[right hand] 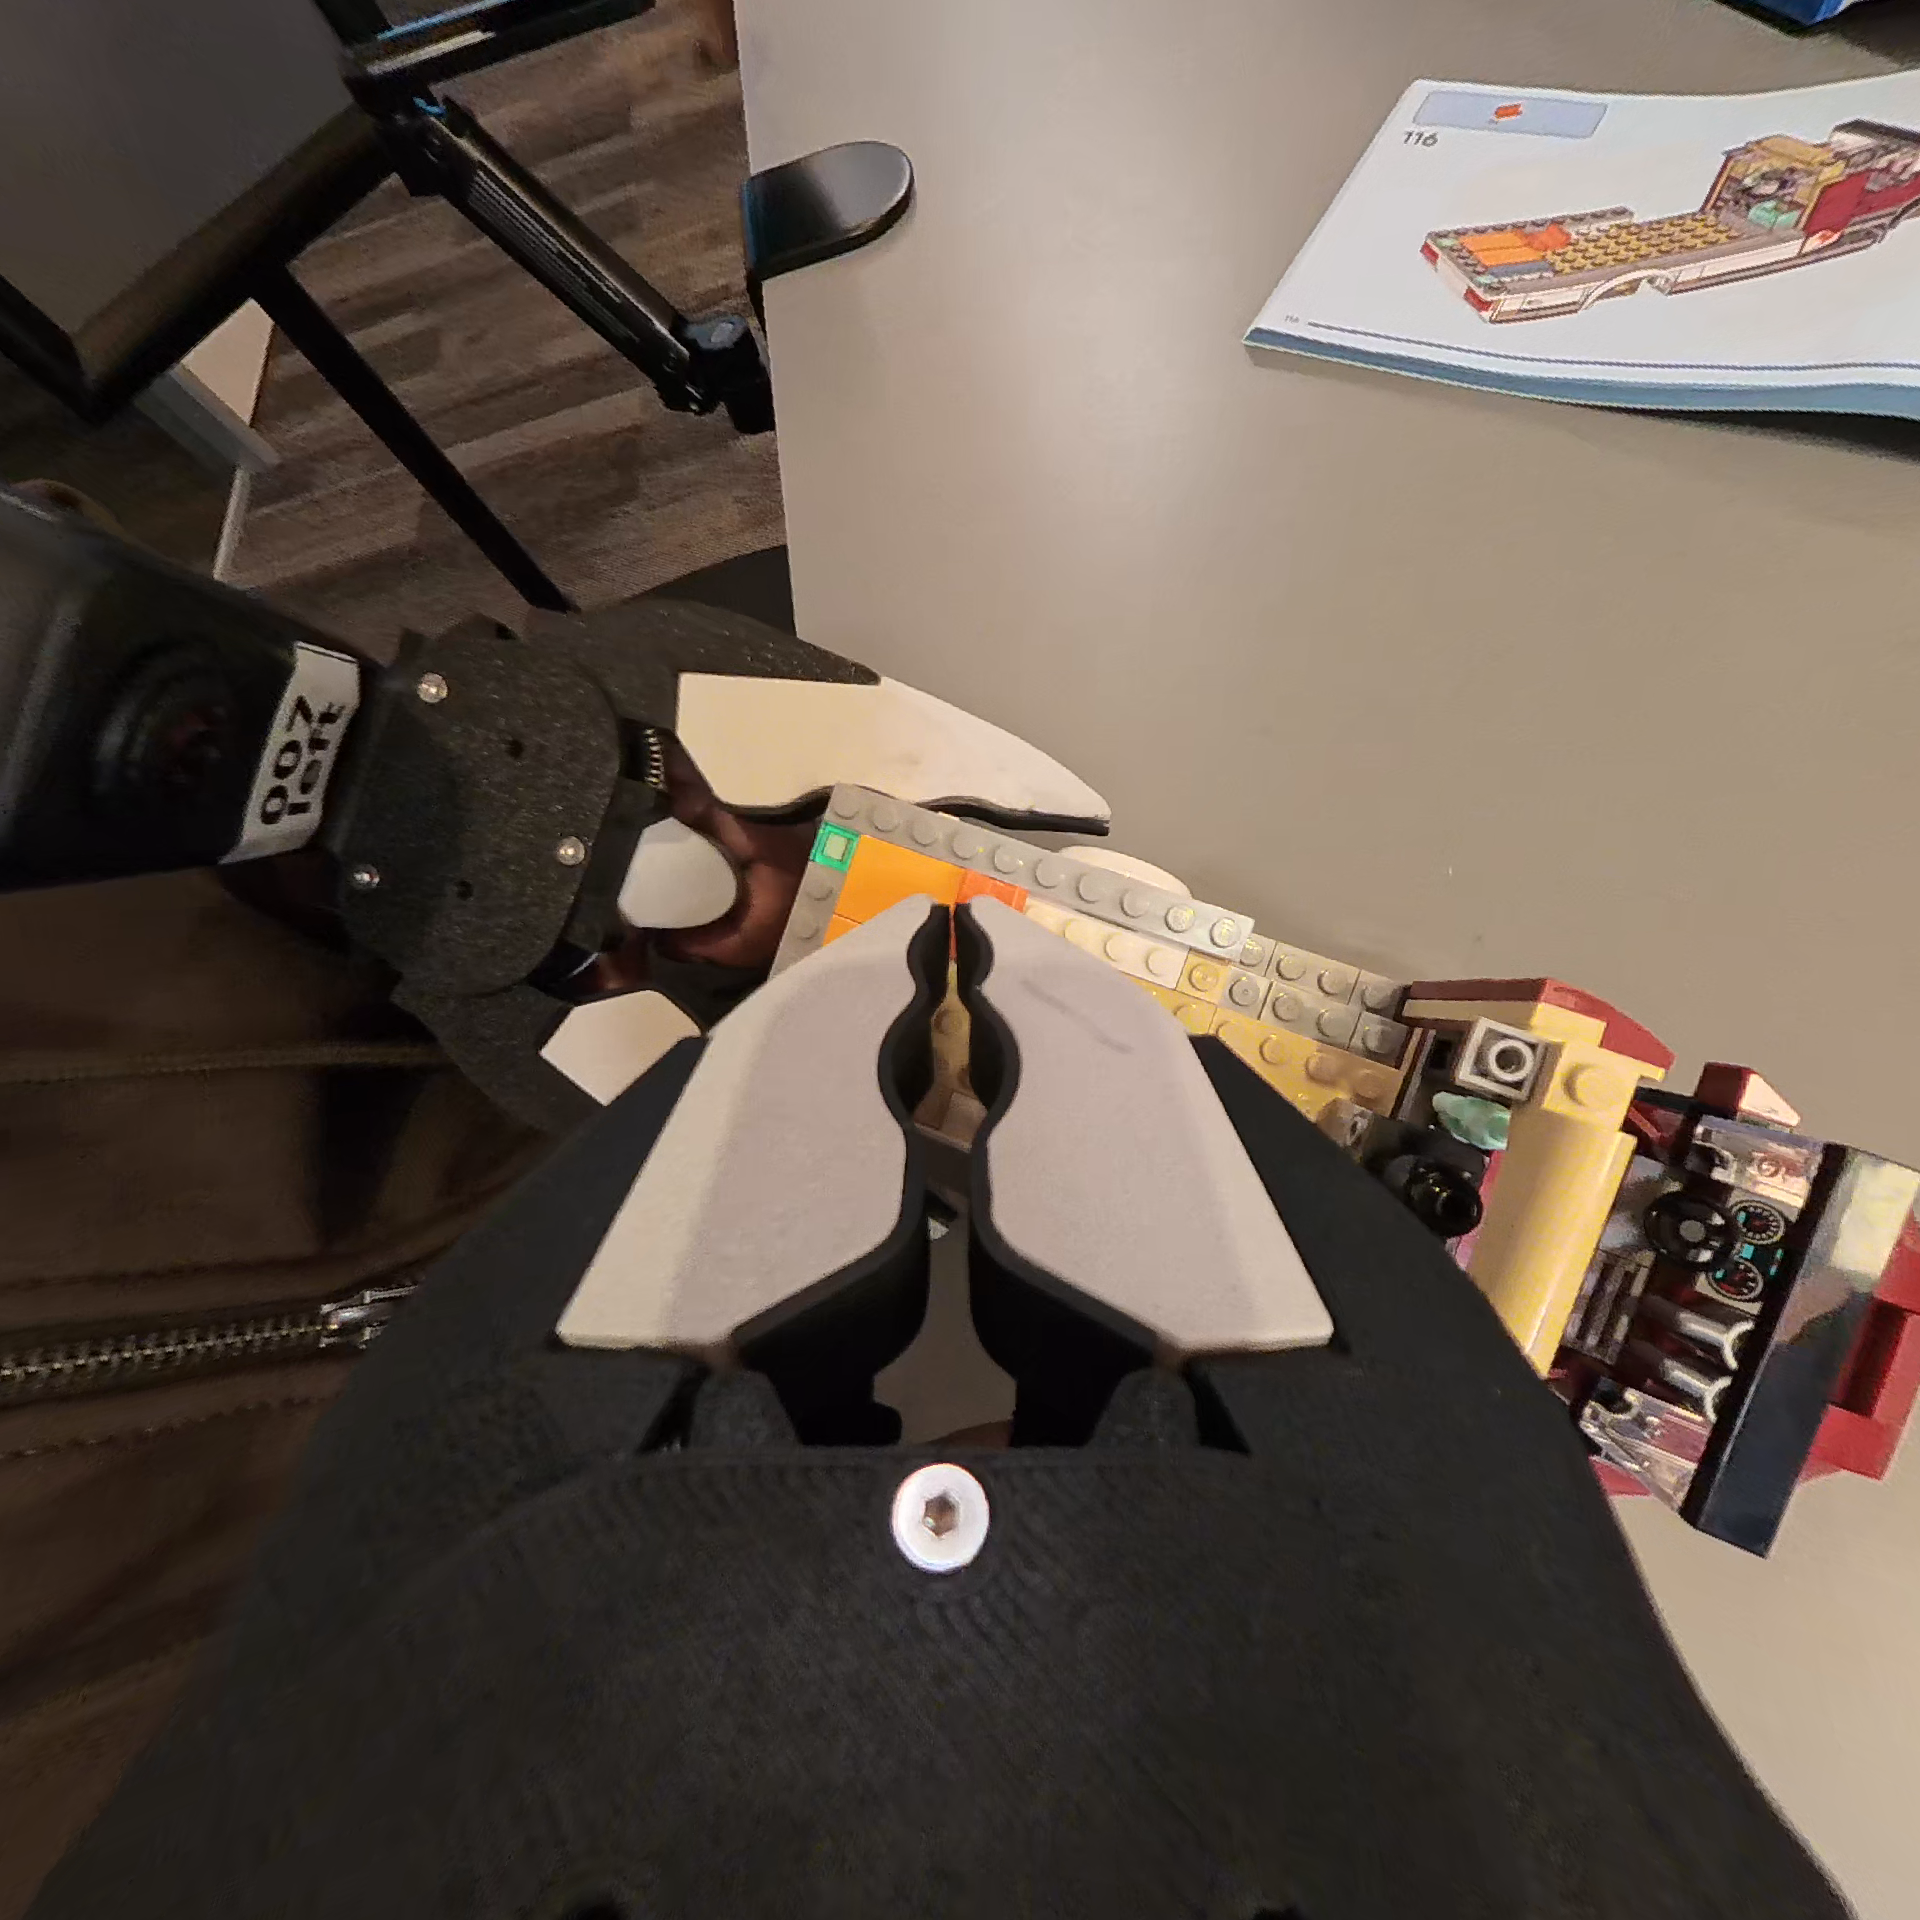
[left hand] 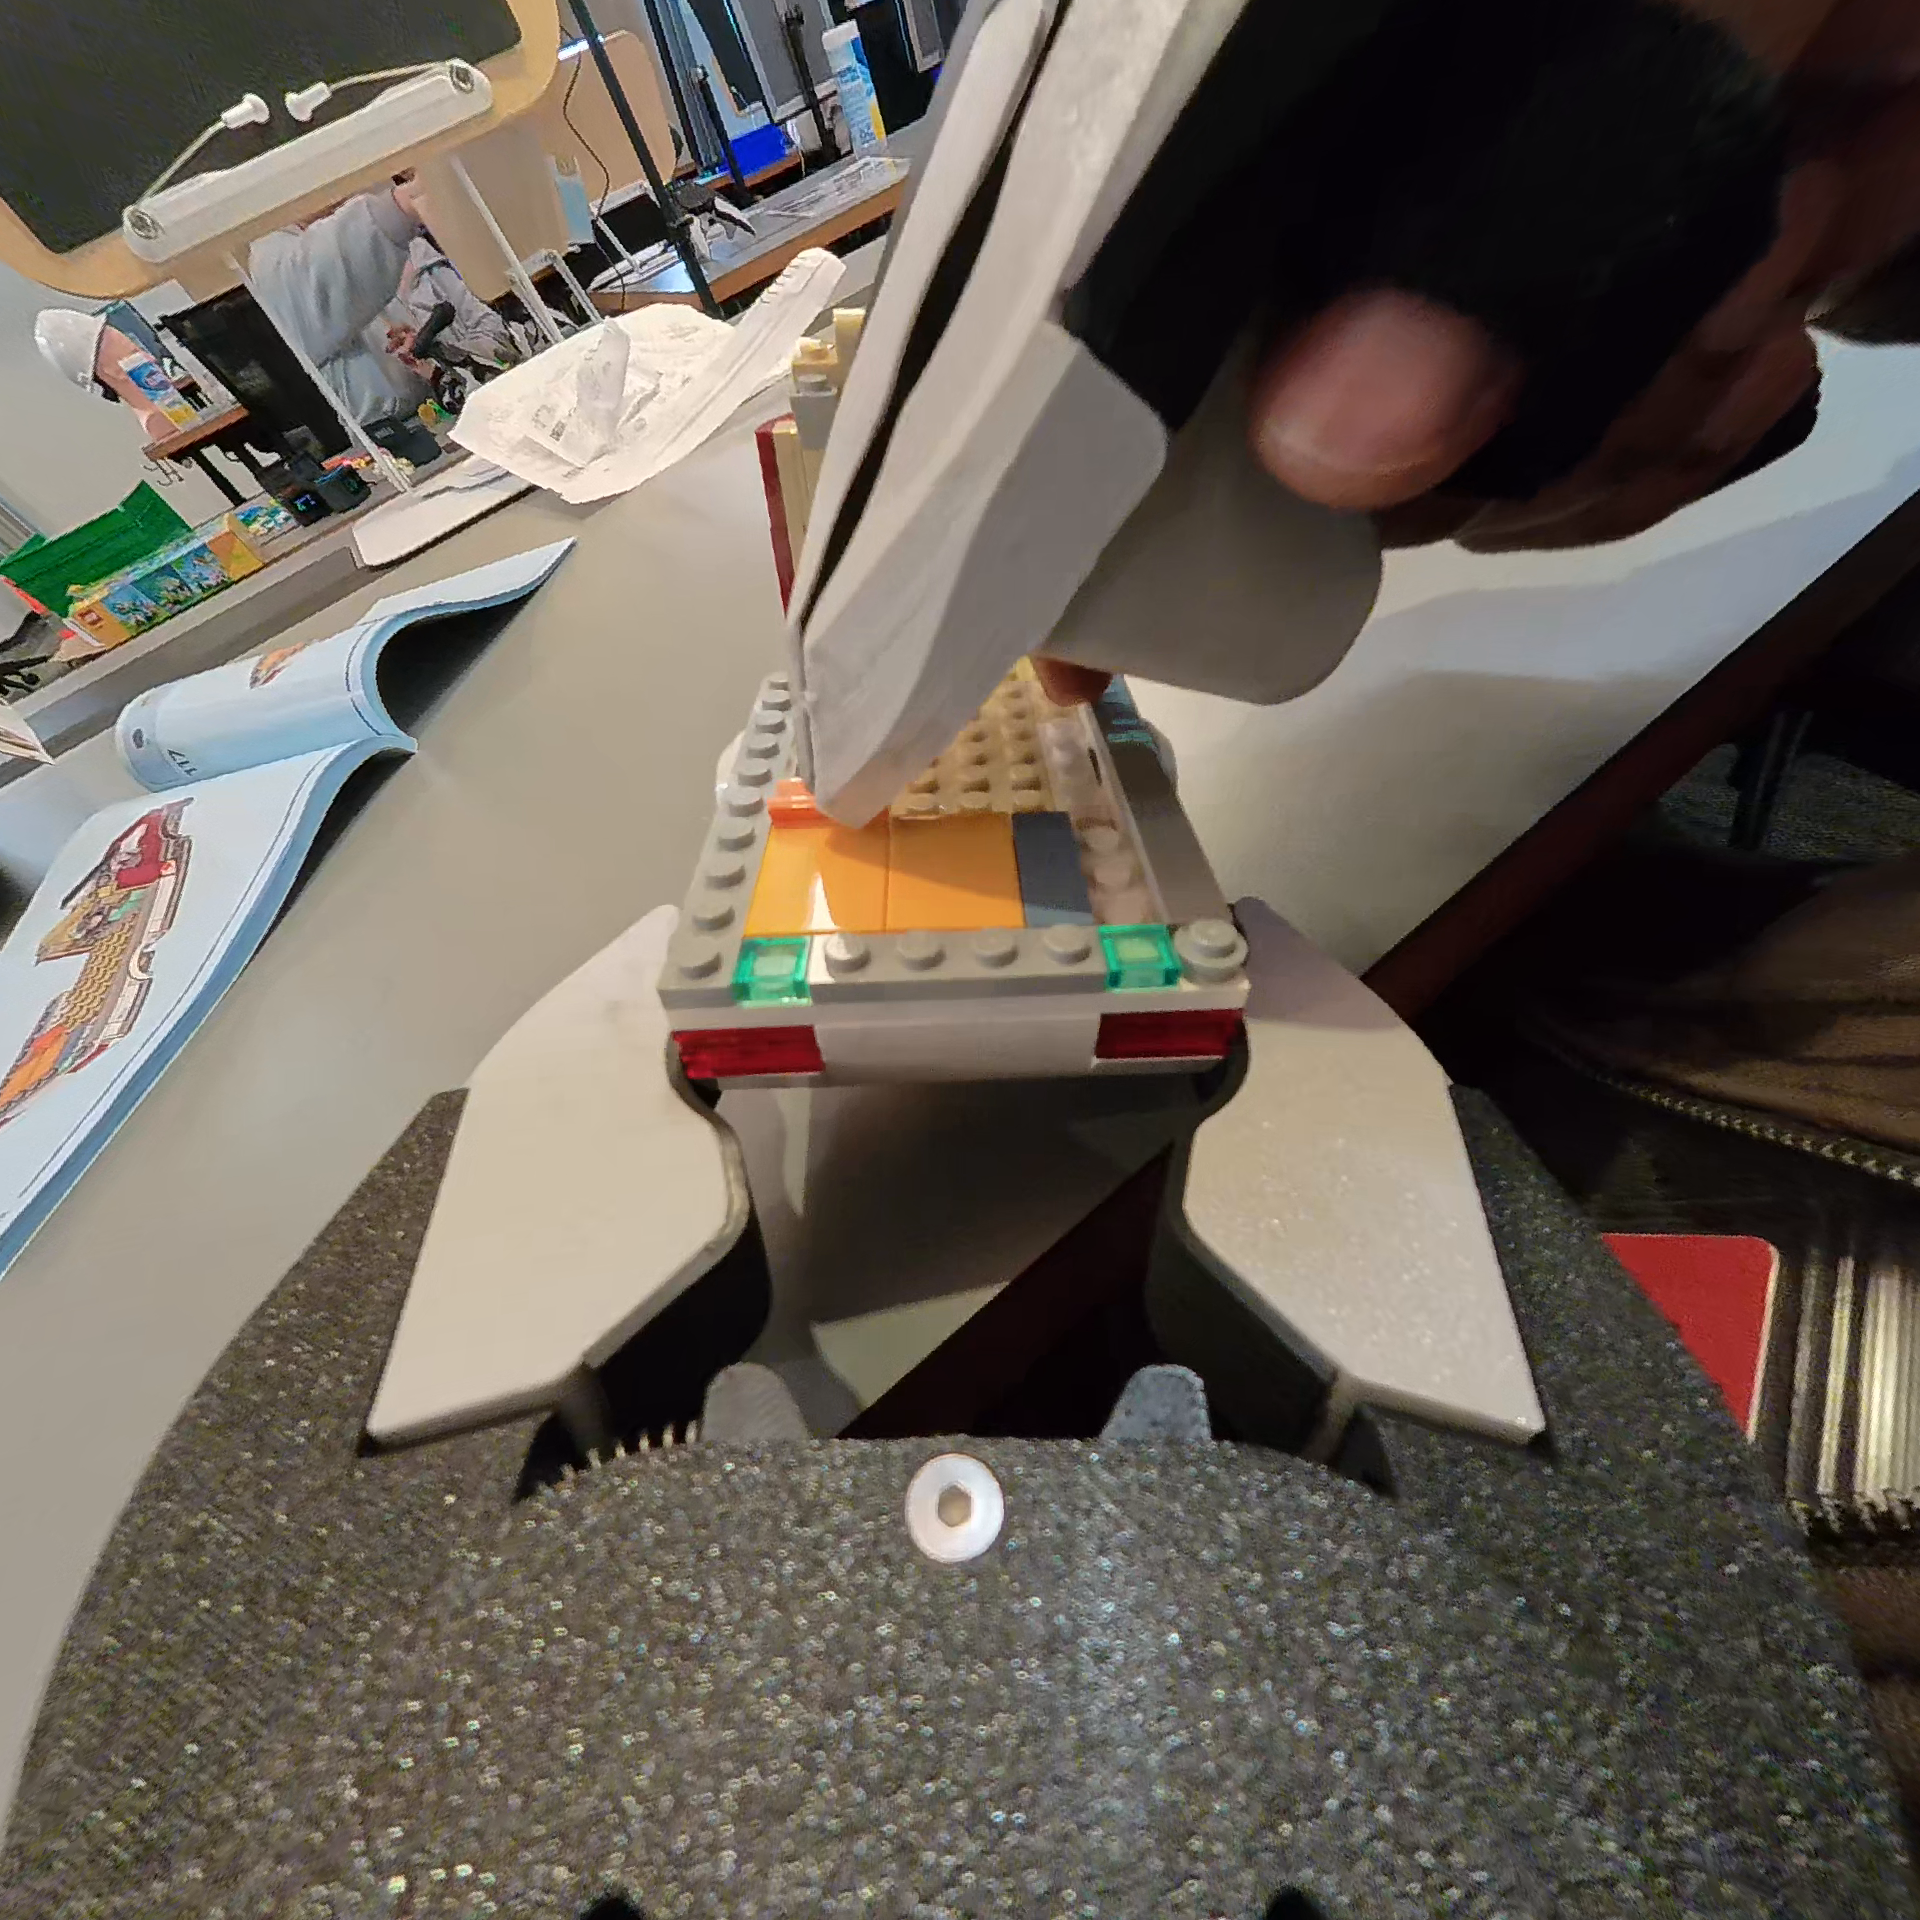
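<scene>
The left claw (left hand: 956, 997) stood wide, its two pale fingers pressed against either side of the rear end of a brick-built car model (left hand: 951, 935), which hung out past the desk (right hand: 1351, 623) edge nearest the person. The right claw (right hand: 951, 920) was pinched nearly closed; a thin sliver of orange showed between its tips, right over a small orange tile (left hand: 792, 802) seated at the left rim of the model's floor. Whether the tips gripped that tile or merely touched it could not be told.

Risks, as judged: downward push on the overhanging end could lever the model loose from the wide grip, or pop plates apart at their seams. The tile was tiny and glossy; it could skate sideways or seat crooked against the grey studded rim.

Materials: hard moulded plastic, studded grey border, smooth amber floor tiles, tan studded plates, clear green and red corner pieces. Claw fingers matte grey, gently curved; bodies black and grainy. An open instruction booklet (right hand: 1621, 239) lay toward the desk's far edge.
</scene>
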### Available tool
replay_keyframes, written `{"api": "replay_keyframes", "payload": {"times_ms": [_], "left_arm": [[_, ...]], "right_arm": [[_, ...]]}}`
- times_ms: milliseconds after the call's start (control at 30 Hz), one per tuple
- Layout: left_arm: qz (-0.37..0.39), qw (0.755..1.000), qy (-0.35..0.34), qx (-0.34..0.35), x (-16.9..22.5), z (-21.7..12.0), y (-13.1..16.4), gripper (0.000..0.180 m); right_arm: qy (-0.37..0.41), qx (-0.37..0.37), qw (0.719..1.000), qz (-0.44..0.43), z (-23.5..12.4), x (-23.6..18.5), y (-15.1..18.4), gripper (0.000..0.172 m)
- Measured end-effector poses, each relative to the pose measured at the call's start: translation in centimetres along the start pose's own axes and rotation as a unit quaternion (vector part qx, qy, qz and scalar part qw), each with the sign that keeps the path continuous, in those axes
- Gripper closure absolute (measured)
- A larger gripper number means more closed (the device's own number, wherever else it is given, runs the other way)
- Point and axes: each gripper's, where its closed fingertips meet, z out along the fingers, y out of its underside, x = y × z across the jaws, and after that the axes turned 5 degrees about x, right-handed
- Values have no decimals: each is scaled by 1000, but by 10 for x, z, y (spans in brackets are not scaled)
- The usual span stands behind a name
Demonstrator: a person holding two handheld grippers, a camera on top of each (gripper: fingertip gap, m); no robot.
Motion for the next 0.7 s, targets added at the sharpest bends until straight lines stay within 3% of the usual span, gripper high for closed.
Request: {"api": "replay_keyframes", "payload": {"times_ms": [700], "left_arm": [[-32, 999, 16, 31, 0, -3, -7, 89]], "right_arm": [[-3, 43, 999, -13, -2, 0, -5, 169]]}}
